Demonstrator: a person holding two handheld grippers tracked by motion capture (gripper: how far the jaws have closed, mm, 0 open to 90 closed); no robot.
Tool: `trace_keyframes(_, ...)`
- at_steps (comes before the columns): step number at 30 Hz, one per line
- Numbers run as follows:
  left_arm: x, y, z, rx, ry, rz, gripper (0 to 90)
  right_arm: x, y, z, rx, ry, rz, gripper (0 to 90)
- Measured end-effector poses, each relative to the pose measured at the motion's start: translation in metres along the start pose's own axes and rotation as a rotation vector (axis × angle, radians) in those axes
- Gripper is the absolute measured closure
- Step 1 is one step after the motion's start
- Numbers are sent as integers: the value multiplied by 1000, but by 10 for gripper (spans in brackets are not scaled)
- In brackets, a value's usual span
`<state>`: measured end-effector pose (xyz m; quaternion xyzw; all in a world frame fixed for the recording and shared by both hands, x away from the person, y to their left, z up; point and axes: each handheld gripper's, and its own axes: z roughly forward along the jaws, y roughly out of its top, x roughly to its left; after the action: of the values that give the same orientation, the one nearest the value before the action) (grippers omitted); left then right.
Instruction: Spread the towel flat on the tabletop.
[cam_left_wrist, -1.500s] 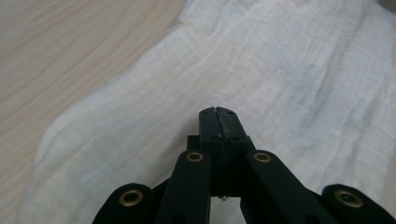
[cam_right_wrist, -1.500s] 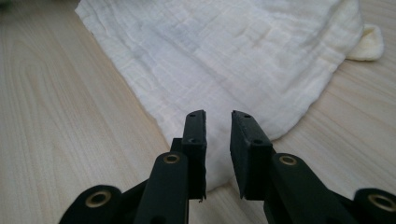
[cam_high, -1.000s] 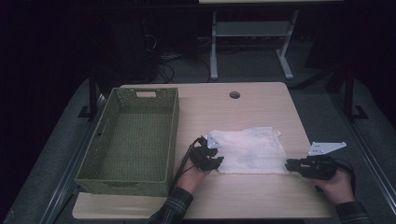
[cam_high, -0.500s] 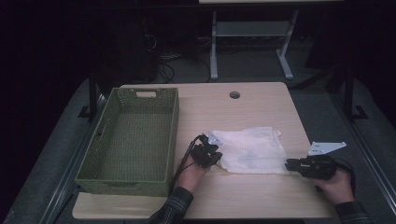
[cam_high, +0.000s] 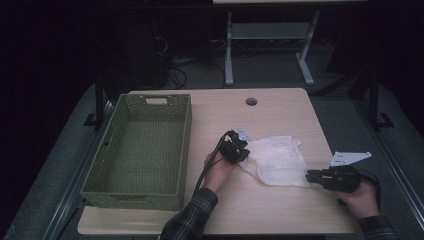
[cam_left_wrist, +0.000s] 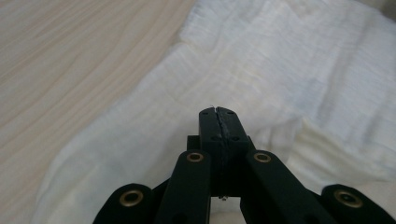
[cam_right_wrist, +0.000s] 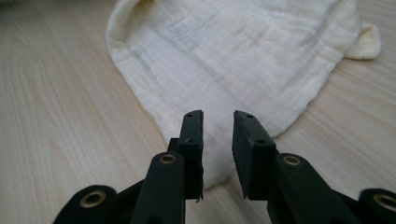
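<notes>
Now the left gripper (cam_high: 239, 151) sits over the cloth's (cam_high: 276, 160) left edge at mid-frame, jaws pressed together; in its own view the tips (cam_left_wrist: 218, 122) meet above the fabric, and whether any cloth is pinched I cannot tell. Lower right, the right gripper (cam_high: 311, 176) waits with jaws parted, straddling the cloth's near corner (cam_right_wrist: 212, 154), likely lined up to pinch. At left, the green basket (cam_high: 186, 145) stands ready beside it.
</notes>
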<state>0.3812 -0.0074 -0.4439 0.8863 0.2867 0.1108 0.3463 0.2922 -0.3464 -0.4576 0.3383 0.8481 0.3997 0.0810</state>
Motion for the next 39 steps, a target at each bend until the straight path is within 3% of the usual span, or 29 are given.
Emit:
trace_keyframes(1,4,3,10,2,7,9,900,-1,0,0,-1,-2,-1,730)
trace_keyframes(4,6,5,15,-7,13,9,889,-1,-1,0,-1,-3,2,730)
trace_keyframes(5,5,5,14,-18,10,1,838,-1,-1,0,-6,-2,5,731)
trace_keyframes(7,0,4,5,-28,6,19,758,-2,-2,-2,-6,-5,2,730)
trace_keyframes(13,-14,-10,-18,-45,-38,10,724,-1,-2,-2,-3,-3,0,725)
trace_keyframes(19,-21,-19,-12,-18,-41,24,694,0,-1,-1,-2,1,-2,723)
trace_keyframes(24,-20,-21,-1,15,-62,28,729,1,-1,0,0,4,1,708)
trace_keyframes(25,-19,-22,0,24,-66,28,842,0,-2,0,-1,4,5,701)
trace_keyframes(28,-17,-21,-2,21,-70,11,875,-1,-2,0,0,4,2,696)
trace_keyframes(31,-16,-19,-17,-10,-85,-19,877,1,-3,0,6,6,2,686)
trace_keyframes(36,-17,-20,-41,-41,-95,-35,877,0,-6,-1,9,8,-1,681)
trace_keyframes(39,-21,-30,-57,-52,-103,-58,877,-1,-7,-3,12,9,9,681)
